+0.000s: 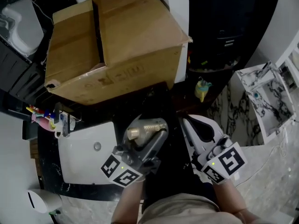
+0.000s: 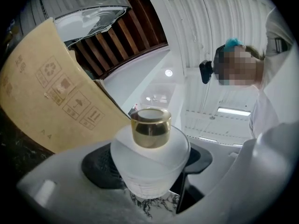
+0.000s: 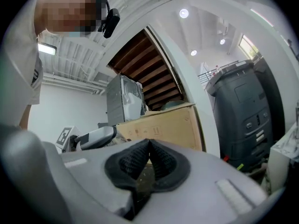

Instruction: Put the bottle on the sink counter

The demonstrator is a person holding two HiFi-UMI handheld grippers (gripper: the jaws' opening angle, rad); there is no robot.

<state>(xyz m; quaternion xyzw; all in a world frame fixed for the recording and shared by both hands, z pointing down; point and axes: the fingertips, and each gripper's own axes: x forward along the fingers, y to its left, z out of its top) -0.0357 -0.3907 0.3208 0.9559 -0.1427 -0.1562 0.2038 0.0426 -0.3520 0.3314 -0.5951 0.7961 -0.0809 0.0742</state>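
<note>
1. The left gripper (image 1: 145,140) is standing wide open around the bottle (image 2: 149,171) and is gripping it. In the left gripper view a black pad is pressing on each side of the frosted body. The gold cap (image 2: 150,127) is sticking up past the jaws.
2. The right gripper (image 3: 148,164) is holding nothing. Its two ribbed pads are meeting at their tips with no thing between them. In the head view it is sitting just right of the left gripper, well apart from the bottle.
3. In the head view the bottle is showing over the dark counter (image 1: 161,101), just beside the upper right corner of the white basin (image 1: 81,162). Whether its base is touching the counter cannot be told.
4. Beyond the bottle, a large cardboard box (image 1: 112,41) is resting on the counter and filling the upper middle of the head view.
5. To the left of the basin, a cup of bright brushes (image 1: 46,118) is standing near the counter's edge.
6. Farther right, past the right gripper, a small yellow figure (image 1: 202,88) is standing beside the counter.
</note>
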